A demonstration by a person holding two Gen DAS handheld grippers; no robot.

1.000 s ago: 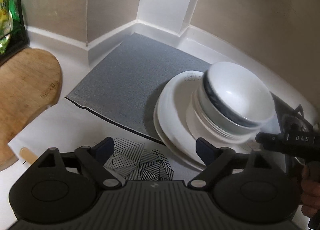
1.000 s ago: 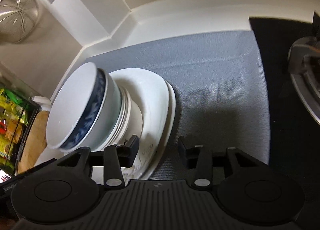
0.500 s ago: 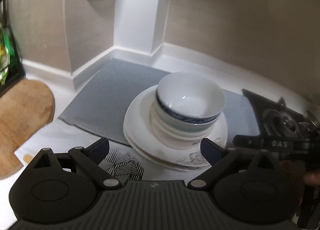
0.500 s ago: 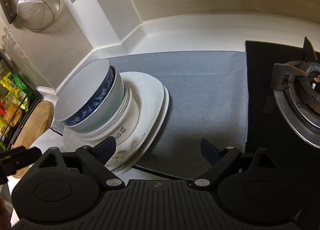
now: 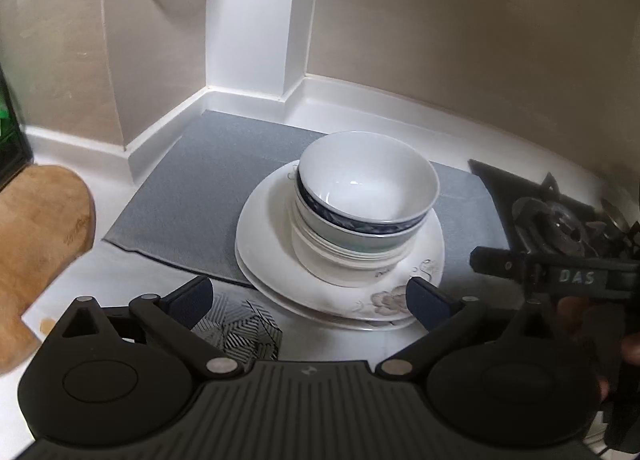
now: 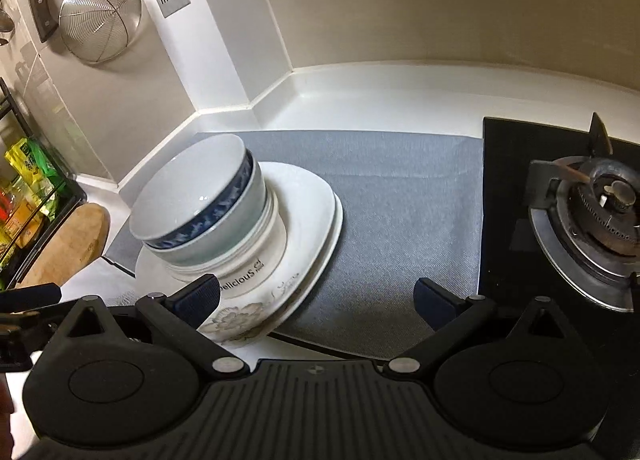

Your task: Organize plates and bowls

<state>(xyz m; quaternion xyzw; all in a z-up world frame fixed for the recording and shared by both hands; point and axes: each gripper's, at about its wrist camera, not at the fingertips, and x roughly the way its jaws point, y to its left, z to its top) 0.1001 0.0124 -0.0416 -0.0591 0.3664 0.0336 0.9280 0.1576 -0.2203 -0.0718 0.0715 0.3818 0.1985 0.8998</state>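
- Left claw (image 5: 308, 294) spread wide, nothing between the pads; jaws have just been opening the last little way. Plates' near rim sits just beyond the tips, not touched.
- Right claw (image 6: 316, 294) likewise spread wide and empty; jaws have just been opening, from about half shut a second ago. Left pad (image 6: 198, 292) overlaps the plates' edge in the picture; contact cannot be told.
- Both claws drawn back and raised since a second ago: pile then filled the near field and looked tilted, now seen whole and farther off.
- Bowls (image 5: 366, 187) nested upright, blue-banded one on top, centred on the plates (image 5: 264, 236).
- Plates resting on the grey mat (image 5: 192, 187), near edge overhanging onto the white counter (image 5: 120, 272) at 6 o'clock.
- From the left wrist view: stove (image 5: 560, 215) at 3 o'clock of the pile, wooden board (image 5: 40, 227) at 9 o'clock, patterned coaster (image 5: 248, 330) at 7 o'clock just beside the plates' rim.
- Right claw's body also visible at 3 o'clock in that view, well clear of the bowls.
- Judgement: pile released and standing by itself, so stacking looks done or nearly so; no loose plate or bowl elsewhere in either view.
- Possible risk: overhanging rim close to both claws, so a careless pass could nudge the pile.
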